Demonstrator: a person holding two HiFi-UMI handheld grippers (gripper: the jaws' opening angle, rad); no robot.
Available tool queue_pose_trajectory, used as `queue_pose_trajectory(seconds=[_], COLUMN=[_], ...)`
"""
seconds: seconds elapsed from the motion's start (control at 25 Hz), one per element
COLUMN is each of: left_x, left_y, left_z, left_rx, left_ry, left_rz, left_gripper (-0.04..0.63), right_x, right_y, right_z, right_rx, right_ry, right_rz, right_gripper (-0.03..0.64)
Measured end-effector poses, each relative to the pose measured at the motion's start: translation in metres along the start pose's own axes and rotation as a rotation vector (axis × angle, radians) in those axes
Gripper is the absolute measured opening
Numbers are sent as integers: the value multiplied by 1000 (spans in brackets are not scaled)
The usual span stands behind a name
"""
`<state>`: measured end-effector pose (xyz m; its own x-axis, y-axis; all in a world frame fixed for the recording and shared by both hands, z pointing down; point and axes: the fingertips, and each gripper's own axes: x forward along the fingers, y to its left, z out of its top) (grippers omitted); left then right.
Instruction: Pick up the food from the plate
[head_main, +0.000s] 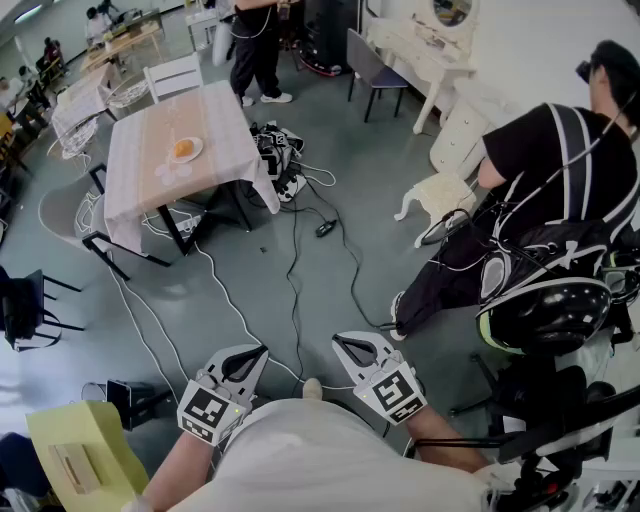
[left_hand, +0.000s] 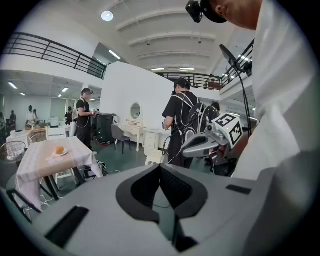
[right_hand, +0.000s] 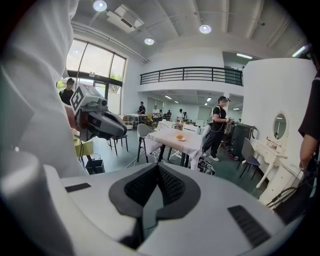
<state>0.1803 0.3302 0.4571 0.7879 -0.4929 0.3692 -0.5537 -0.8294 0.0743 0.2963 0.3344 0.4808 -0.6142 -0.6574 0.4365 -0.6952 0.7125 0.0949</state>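
An orange piece of food (head_main: 183, 148) lies on a small white plate (head_main: 192, 156) on a table with a pale cloth (head_main: 150, 185), far across the floor from me. It shows small in the left gripper view as the food (left_hand: 59, 150) and in the right gripper view as the food (right_hand: 180, 137). My left gripper (head_main: 260, 351) and right gripper (head_main: 339, 341) are held close to my body, both shut with nothing between the pads. Each gripper view looks over its own closed jaws, the left gripper (left_hand: 160, 166) and the right gripper (right_hand: 157, 166).
Cables (head_main: 296, 250) trail over the grey floor between me and the table. A person in black (head_main: 545, 190) with a backpack crouches at the right. Another person (head_main: 256, 45) stands beyond the table. A yellow box (head_main: 85, 452) sits at my lower left, and chairs (head_main: 30, 300) stand around.
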Motion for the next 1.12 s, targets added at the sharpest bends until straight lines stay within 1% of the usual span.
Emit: queue_pose_trajectory(seconds=[0.12,0.24,0.44,0.6,0.68,0.8,0.88,0.96,1.04,1.08,1.12], left_x=[-2,-3,-13,-26,-30,-26,-21,-22,-30,-35,-42], left_y=[7,12,21,51,69,93,121,165,209,228,246], left_z=[-12,-17,-16,-19,-17,-14,-13,-12,-8,-5,-1], left_rx=[-34,-43,-44,-80,-93,-92,-82,-81,-87,-86,-82], left_ry=[23,34,48,37,26,7,-8,-33,-56,-66,-74], left_rz=[2,20,80,143,145,116,122,155,170,169,165], left_gripper=[9,9,9,9,9,9,11,11,11,11,12], right_x=[5,11,28,60,77,96,123,168,212,231,249], right_y=[5,5,9,15,15,10,0,-9,-13,-14,-16], right_z=[-4,-6,-10,3,13,18,26,44,66,78,92], right_rx=[8,-5,17,9,2,0,-4,-32,-65,-74,-83], right_ry=[1,10,12,4,11,43,40,24,25,28,33], right_rz=[-2,14,84,160,172,155,154,178,194,193,189], right_gripper=[12,12,12,14,15,15,15,28,82,98,100])
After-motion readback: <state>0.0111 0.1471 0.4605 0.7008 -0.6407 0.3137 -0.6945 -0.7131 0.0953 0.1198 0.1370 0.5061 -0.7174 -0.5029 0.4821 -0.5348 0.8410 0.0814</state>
